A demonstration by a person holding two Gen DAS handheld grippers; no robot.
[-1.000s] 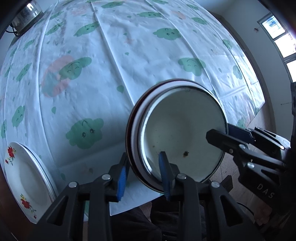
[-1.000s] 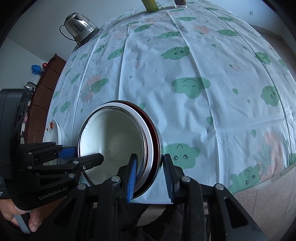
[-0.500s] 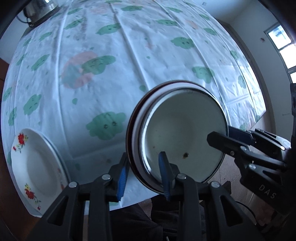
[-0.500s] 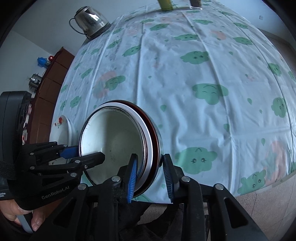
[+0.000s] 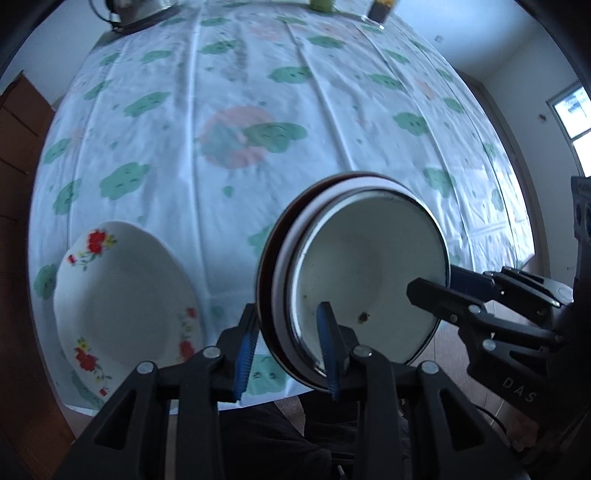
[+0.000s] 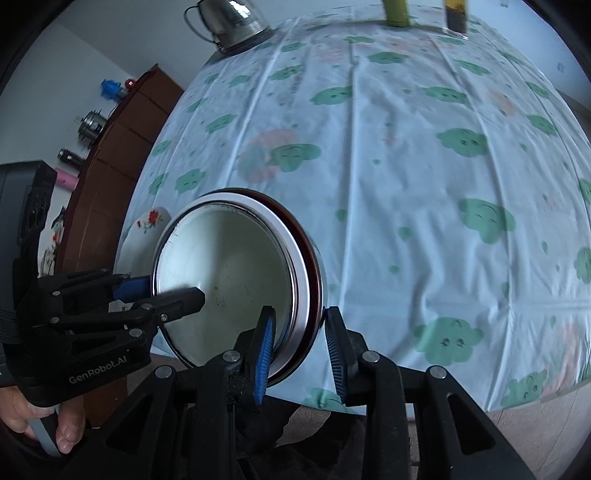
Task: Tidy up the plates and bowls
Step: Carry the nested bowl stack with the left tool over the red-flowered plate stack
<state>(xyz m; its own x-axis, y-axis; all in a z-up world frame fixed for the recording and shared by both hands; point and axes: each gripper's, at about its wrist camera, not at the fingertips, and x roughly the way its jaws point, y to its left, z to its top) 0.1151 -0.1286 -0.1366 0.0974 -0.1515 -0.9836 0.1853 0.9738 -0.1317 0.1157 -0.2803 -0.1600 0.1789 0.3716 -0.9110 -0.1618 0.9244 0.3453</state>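
A stack of nested bowls (image 5: 369, 266) hangs tilted above the table's near edge: a white enamel bowl inside, a white rim around it, a dark red one outermost. My left gripper (image 5: 286, 332) is shut on the stack's rim at its left side. My right gripper (image 6: 301, 325) is shut on the opposite rim of the stack (image 6: 229, 266). Each gripper shows in the other's view, the right gripper (image 5: 443, 288) and the left gripper (image 6: 177, 291). A white plate with red flowers (image 5: 122, 295) lies on the table to the left of the stack, also seen partly hidden behind the bowls, plate (image 6: 144, 229).
The table wears a white cloth with green clouds (image 6: 406, 184). At its far end stand a steel kettle (image 6: 232, 22), a green cup (image 6: 395, 11) and a dark glass (image 6: 456, 14). A brown cabinet (image 6: 122, 122) with bottles stands left. A person's hand (image 6: 55, 432) holds the left gripper.
Both grippers carried the bowl stack leftward and slightly up. The flowered plate now sits much closer to the stack. Neither grip changed.
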